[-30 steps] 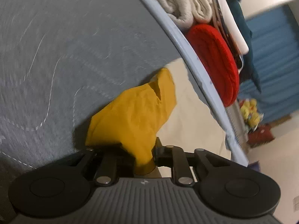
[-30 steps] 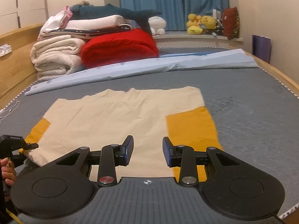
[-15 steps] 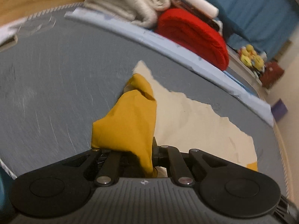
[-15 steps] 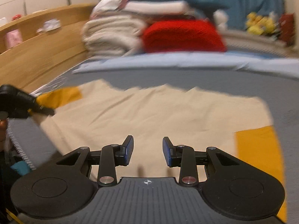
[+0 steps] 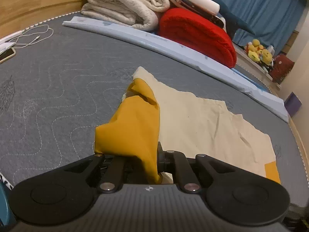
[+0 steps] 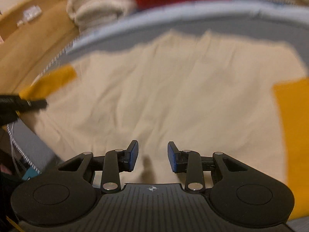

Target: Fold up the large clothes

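A cream shirt [image 5: 202,121] with mustard-yellow sleeves lies flat on the grey mattress [image 5: 58,81]. My left gripper [image 5: 152,158] is shut on the left yellow sleeve [image 5: 133,127] and holds it lifted above the mattress, bunched over the fingers. In the right wrist view the shirt [image 6: 164,96] fills the middle, blurred. My right gripper [image 6: 152,156] is open and empty just above the shirt's near part. The left gripper [image 6: 29,103] shows at the far left with the yellow sleeve [image 6: 52,81]. The other yellow sleeve [image 6: 291,131] lies at the right.
Folded white blankets [image 5: 123,5] and a red blanket [image 5: 197,34] are stacked at the head of the bed behind a light blue sheet edge [image 5: 173,46]. A phone [image 5: 6,55] and white cable [image 5: 32,36] lie at the left. Wooden bed frame [image 6: 29,44] runs along the left.
My left gripper has swung round with the yellow sleeve, so more of the shirt shows. My right gripper has moved forward and lower over the shirt, still open.
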